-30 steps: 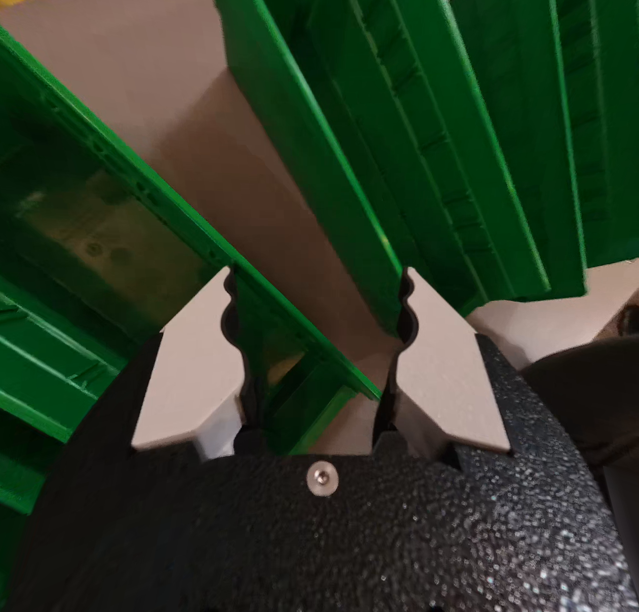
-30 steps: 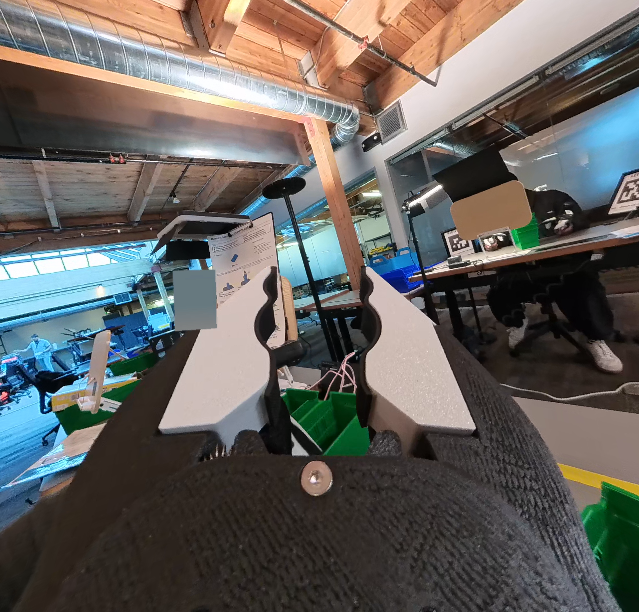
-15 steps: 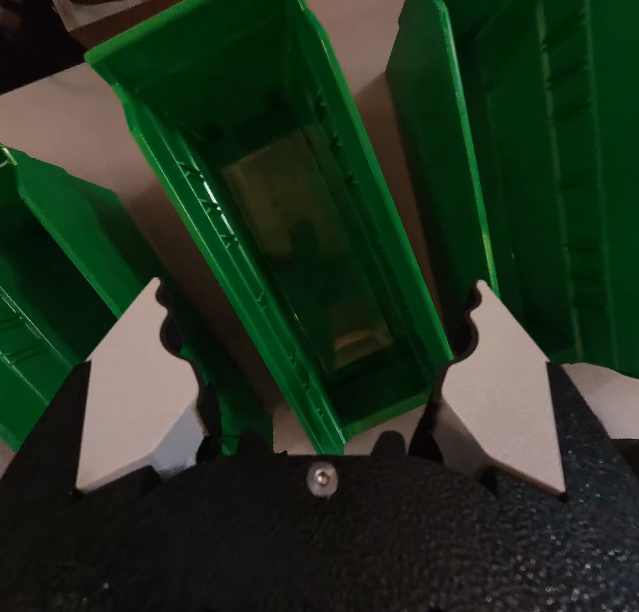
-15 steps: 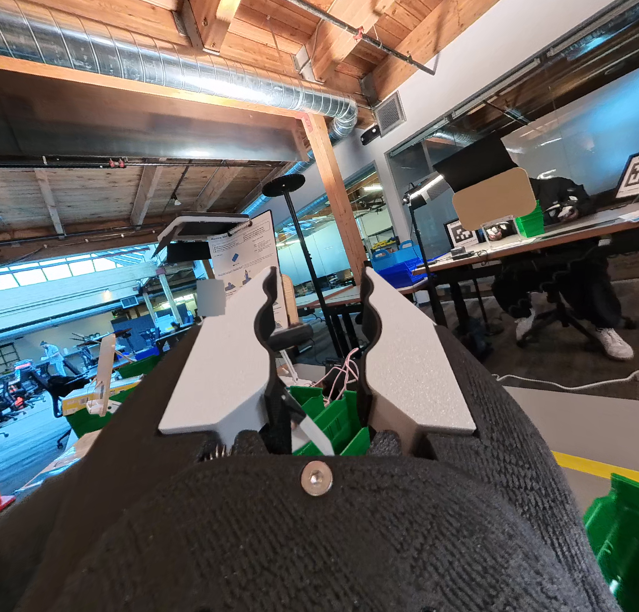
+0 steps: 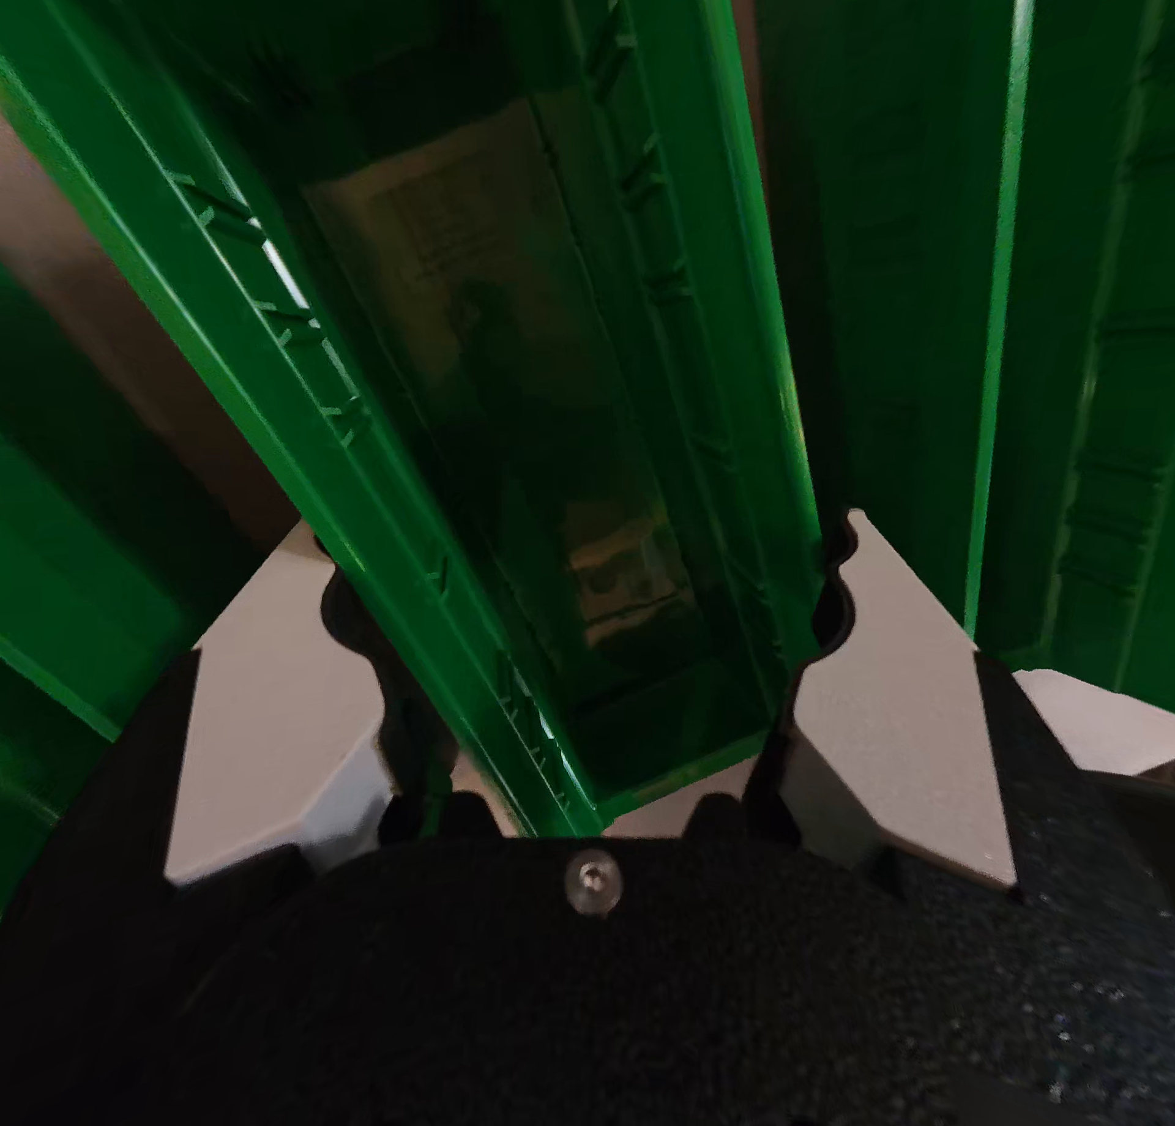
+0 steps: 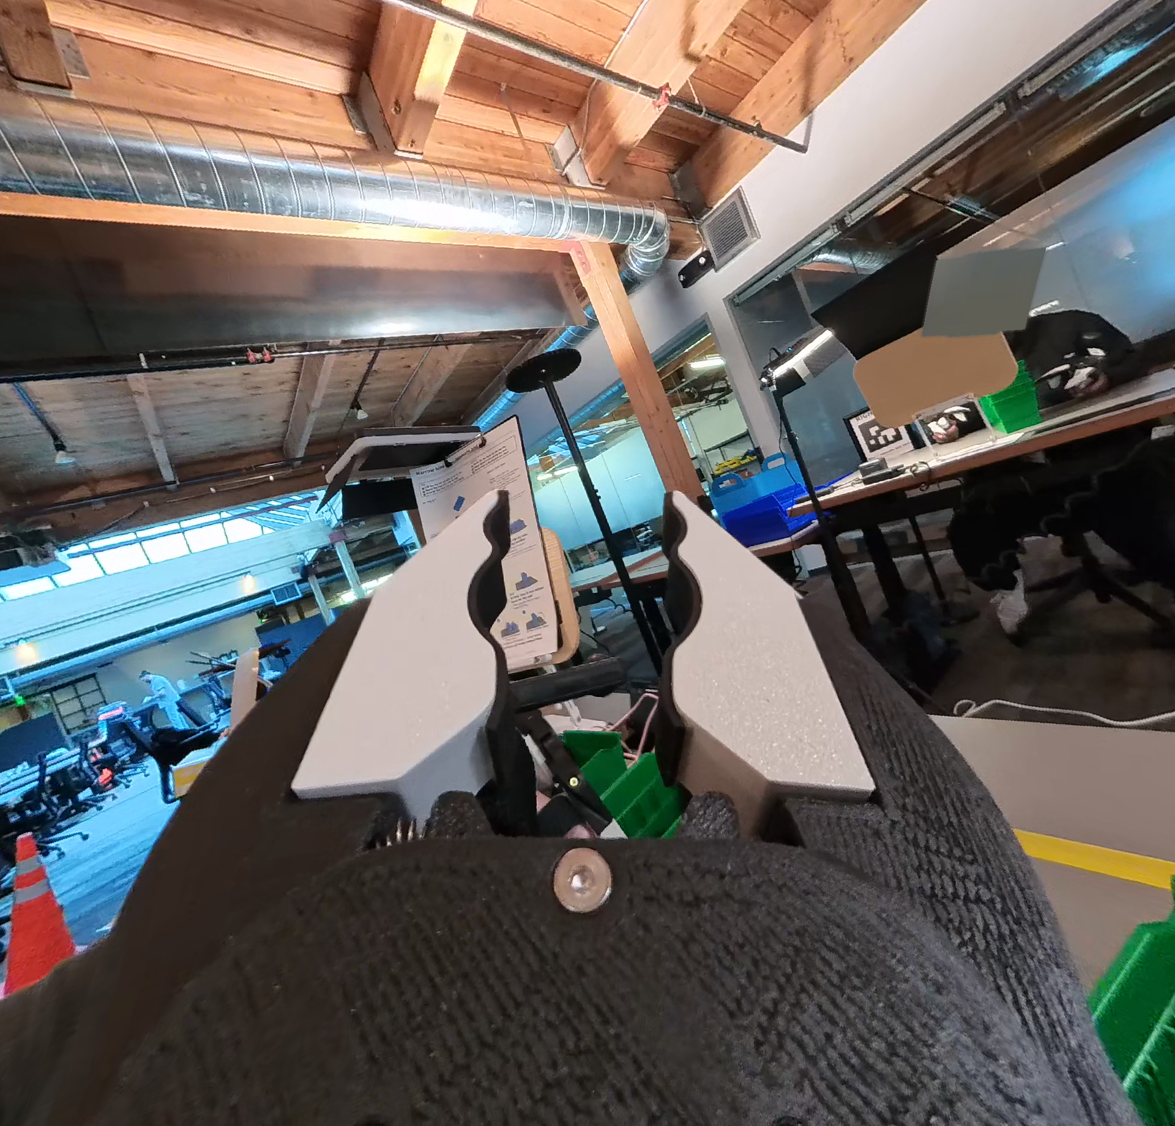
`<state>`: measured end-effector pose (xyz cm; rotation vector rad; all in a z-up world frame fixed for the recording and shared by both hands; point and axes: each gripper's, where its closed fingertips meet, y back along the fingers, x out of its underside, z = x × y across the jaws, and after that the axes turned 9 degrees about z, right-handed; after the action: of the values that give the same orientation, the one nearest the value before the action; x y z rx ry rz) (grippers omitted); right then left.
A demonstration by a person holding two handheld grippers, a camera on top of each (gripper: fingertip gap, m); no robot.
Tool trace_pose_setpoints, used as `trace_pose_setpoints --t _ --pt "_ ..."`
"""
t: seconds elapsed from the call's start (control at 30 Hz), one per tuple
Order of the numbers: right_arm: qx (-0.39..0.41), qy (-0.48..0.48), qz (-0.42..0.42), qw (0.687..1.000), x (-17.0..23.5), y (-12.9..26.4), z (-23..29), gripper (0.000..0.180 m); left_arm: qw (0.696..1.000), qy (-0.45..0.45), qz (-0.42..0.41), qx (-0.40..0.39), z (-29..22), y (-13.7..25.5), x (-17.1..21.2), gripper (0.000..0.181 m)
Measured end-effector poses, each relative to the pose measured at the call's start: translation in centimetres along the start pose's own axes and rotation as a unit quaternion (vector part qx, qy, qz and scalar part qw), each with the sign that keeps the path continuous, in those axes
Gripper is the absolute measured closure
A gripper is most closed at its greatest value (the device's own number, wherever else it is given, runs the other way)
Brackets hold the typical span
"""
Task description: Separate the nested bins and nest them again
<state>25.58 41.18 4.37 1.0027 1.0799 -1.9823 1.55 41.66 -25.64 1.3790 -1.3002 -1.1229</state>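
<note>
Straddling the narrow green bin (image 5: 572, 460) on the table (image 5: 1113, 733), left gripper (image 5: 578, 587) fingers wide, not yet clamped — pickup step for nesting, probably. Next: close on its walls (neighbour bin (image 5: 954, 269) just beside). Right gripper (image 6: 585, 561) idle, part-open, empty.

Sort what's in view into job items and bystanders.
Job: middle green bin between the left gripper's open jaws; bin on its right; bin on its left.

Bystanders: orange cone; blue bins; ceiling duct.
</note>
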Motion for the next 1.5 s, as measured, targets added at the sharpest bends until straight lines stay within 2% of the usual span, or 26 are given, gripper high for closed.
trace_pose_setpoints --t 0.3,0.53,0.67,0.83,1.03,1.23,1.5 --pt "-0.003 -0.004 -0.002 1.0 -0.1 0.1 0.1 0.132 0.999 -0.04 -0.034 0.008 -0.7 0.6 -0.3 0.064" --pt "-0.006 -0.005 -0.001 1.0 0.0 0.0 0.1 0.132 0.997 -0.051 -0.045 0.026 -0.4 1.8 -0.3 0.068" --pt "-0.004 -0.006 -0.002 1.0 0.0 0.0 0.0 0.132 0.994 -0.048 -0.071 0.07 -0.9 5.2 -0.5 0.066" --pt "-0.004 -0.01 -0.002 1.0 0.0 0.1 -0.2 0.133 0.992 -0.056 -0.096 0.059 0.1 11.4 0.2 0.064" --pt "-0.003 -0.015 -0.009 1.0 -0.3 0.4 -0.4 0.133 0.992 -0.004 -0.12 0.03 5.6 16.9 2.0 0.061" --pt "-0.005 -0.021 -0.011 1.0 -0.3 0.4 -0.6 0.133 0.992 0.05 -0.11 0.019 11.2 16.6 4.9 0.061" --pt "-0.003 -0.019 -0.004 1.0 0.0 0.1 -0.6 0.133 0.99 0.059 -0.104 0.073 12.2 13.8 6.2 0.06"
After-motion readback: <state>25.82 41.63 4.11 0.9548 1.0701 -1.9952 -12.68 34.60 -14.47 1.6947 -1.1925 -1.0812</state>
